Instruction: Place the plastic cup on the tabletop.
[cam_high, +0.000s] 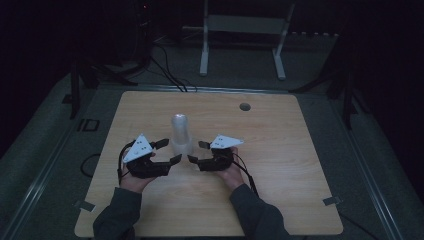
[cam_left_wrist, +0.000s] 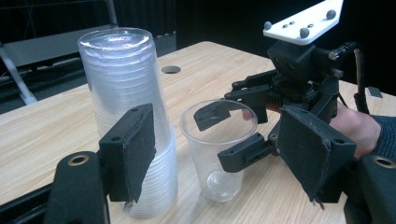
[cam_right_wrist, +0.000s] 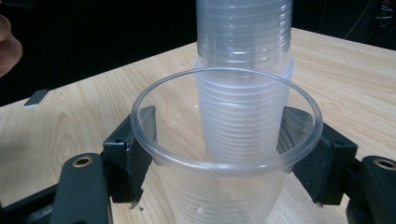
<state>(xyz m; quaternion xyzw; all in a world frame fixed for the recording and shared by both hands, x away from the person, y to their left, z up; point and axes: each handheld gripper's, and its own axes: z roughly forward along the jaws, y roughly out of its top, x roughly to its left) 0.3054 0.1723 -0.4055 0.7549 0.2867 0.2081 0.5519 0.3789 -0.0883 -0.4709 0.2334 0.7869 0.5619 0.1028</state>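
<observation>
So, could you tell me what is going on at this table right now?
A person seated at a wooden table holds a gripper in each hand. An upside-down stack of clear plastic cups stands on the table. Beside it, a single clear cup stands upright between the pads of the right gripper, which sit at its sides just below the rim; whether they press on it is unclear. The left gripper is open next to the stack, holding nothing.

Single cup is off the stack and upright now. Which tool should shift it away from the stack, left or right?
Right. The right tool already straddles the single cup, jaws on both sides. The left tool flanks the stack of cups without gripping.
</observation>
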